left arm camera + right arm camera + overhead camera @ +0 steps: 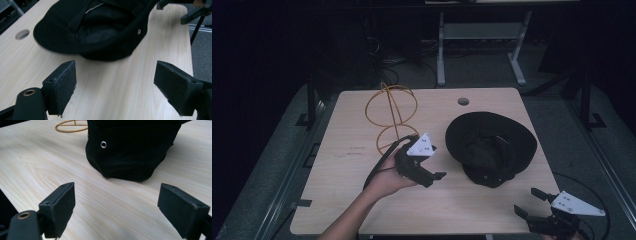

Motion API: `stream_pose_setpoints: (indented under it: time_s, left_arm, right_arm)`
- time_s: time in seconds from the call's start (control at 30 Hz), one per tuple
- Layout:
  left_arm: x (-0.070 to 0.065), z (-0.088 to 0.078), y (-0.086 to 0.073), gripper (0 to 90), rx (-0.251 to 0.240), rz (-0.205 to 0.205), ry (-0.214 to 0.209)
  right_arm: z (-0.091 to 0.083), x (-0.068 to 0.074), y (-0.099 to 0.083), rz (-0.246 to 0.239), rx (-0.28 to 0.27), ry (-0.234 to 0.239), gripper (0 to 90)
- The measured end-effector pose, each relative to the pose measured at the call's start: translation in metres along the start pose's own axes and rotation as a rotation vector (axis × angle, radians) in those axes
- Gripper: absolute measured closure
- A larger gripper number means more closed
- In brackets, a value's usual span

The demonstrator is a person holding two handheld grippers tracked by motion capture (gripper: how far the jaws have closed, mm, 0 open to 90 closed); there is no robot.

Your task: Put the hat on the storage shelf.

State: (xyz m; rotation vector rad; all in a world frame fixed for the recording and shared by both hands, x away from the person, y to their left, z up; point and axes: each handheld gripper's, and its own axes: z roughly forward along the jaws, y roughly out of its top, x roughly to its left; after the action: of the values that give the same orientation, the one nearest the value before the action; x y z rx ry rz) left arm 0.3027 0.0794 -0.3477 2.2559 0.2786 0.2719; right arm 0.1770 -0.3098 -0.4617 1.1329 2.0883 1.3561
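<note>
Over on the left, the yellow wire stand (391, 115) sits upright on the bench (347, 165), toward the far side. Just in front of it, the left hand-held gripper (438, 162) hovers with jaws spread wide and nothing between them, pointing at the black hat (490, 140). The hat lies brim-up, right of centre, apparently resting on its crown, though the dim light makes that hard to confirm. At the near right corner, the right hand-held gripper (530, 201) is also wide open and empty, aimed at the hat.
</note>
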Motion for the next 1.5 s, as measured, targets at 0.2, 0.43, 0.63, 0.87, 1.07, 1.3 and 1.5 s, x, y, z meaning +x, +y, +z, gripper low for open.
stream_pose_setpoints:
  time_s: [0.2,0.43,0.63,0.87,1.07,1.3,1.5]
  left_arm:
    - [0.004,0.024,0.018,19.9,0.056,0.051,-0.012]
    - [0.001,0.044,0.029,23.4,0.102,0.125,-0.007]
    - [0.003,0.061,0.033,38.6,0.153,0.173,0.012]
    - [0.007,0.070,0.032,60.6,0.164,0.171,0.005]
    - [0.004,0.069,0.034,71.0,0.137,0.166,-0.020]
    - [-0.006,0.065,0.039,80.4,0.073,0.128,-0.072]
    - [-0.006,0.057,0.041,83.0,0.018,0.073,-0.110]
  right_arm:
    - [-0.001,0.000,0.000,0.003,-0.004,0.005,14.1]
    - [0.000,0.000,0.000,-0.002,-0.002,0.014,14.2]
    - [0.000,0.001,0.001,-0.005,0.003,0.019,14.2]
    - [0.000,0.001,0.001,-0.002,0.000,0.014,14.2]
    - [-0.002,0.002,0.001,-0.005,-0.011,-0.003,14.1]
    - [0.001,0.004,0.002,-0.003,-0.018,0.000,14.2]
    - [0.001,0.006,0.004,0.000,-0.041,0.000,14.1]
